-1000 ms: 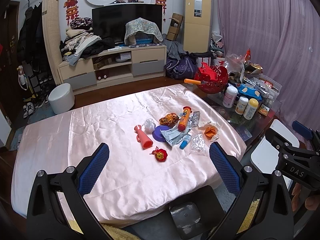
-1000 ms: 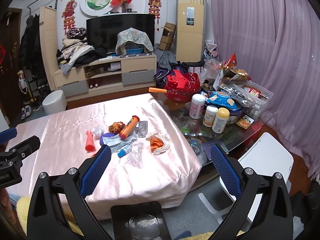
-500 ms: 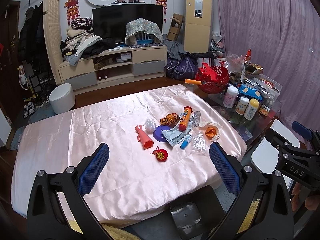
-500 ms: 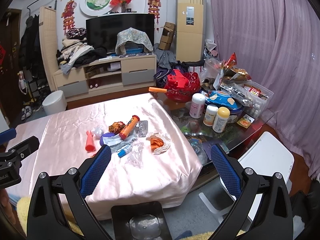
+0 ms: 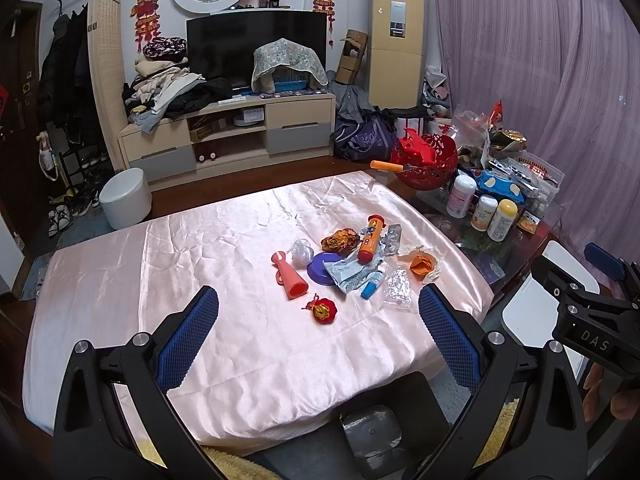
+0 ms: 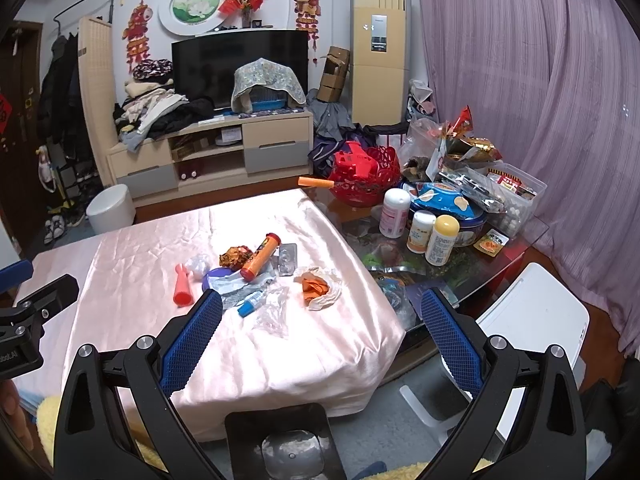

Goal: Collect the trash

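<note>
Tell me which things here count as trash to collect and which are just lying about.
Likely trash, on the pink cloth: orange peel on tissue, crumpled clear wrapper, torn foil packet, blister pack.

Just lying about: red basket, three bottles, television.

Both wrist views look forward from table's near edge; share trash pile [image 5: 352,256], TV wall.

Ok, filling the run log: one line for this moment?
phase: pre-grasp | left tool: open, empty | right tool: open, empty | trash pile: untouched on pink cloth
</note>
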Tool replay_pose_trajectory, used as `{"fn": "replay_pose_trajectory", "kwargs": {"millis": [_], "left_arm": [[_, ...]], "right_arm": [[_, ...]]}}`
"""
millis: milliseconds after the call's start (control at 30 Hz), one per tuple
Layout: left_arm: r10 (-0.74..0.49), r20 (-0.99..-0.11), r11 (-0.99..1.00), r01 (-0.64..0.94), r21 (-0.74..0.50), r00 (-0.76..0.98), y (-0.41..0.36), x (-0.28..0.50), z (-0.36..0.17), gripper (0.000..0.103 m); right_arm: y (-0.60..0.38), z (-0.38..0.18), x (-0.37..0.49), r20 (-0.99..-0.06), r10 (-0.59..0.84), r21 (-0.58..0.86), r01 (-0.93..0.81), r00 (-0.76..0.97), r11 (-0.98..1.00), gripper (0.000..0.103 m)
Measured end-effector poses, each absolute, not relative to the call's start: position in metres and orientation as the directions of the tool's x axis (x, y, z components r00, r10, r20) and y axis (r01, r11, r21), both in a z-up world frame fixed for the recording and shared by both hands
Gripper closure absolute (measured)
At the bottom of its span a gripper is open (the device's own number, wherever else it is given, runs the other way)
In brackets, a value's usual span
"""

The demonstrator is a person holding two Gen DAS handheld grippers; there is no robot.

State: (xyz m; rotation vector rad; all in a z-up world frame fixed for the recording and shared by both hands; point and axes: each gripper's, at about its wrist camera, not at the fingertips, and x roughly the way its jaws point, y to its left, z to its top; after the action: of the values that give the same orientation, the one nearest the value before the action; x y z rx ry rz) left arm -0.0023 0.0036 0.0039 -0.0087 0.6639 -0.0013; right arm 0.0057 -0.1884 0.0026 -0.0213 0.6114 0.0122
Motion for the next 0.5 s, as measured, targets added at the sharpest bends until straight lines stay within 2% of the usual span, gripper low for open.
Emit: {"fn": "replay_pose_trajectory", "kwargs": {"millis": [500], "left_arm": [[-0.003, -0.614, 1.0, -0.002, -0.008, 0.789, 0.0035, -0.0029, 0.0039, 0.008]], "right_arm": [[-0.1888, 0.0036, 0.0052, -0.574, 0.004, -0.017, -0.017, 0.819, 1.0, 0.003]]}}
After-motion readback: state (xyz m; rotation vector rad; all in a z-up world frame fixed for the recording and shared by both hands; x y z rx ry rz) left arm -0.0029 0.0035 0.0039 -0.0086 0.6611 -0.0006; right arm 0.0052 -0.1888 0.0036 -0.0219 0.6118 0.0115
